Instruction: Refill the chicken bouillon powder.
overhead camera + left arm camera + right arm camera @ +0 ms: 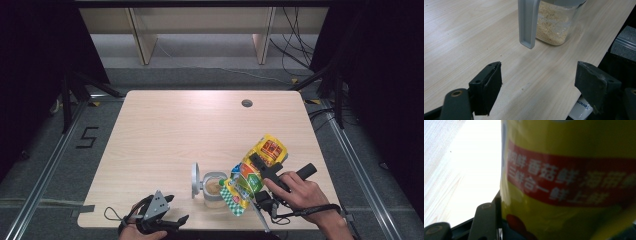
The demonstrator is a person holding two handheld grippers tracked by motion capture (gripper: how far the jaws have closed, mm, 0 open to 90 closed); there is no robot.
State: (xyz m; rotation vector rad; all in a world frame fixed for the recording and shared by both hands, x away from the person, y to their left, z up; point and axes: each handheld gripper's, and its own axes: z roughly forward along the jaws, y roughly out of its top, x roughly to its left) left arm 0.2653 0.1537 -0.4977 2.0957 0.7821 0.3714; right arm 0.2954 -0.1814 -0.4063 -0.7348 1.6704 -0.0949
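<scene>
While the left gripper [165, 218] is waiting wide open at the table's [165, 130] near edge, the right gripper [257, 167] is clamping the soft, crinkly, probably light seasoning pouch [252, 175] mid-body, tilting it over the open jar [215, 189] near that edge.

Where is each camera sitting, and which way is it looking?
High view: above the near table edge, looking forward and down at the table; both hands and tongs show.
Left gripper view: on the left tongs, looking at the jar; its open black jaws show.
Right gripper view: on the right tongs, pressed close to the yellow bag; one jaw shows.
Shared: the jar appears in the high and left gripper views.
</scene>
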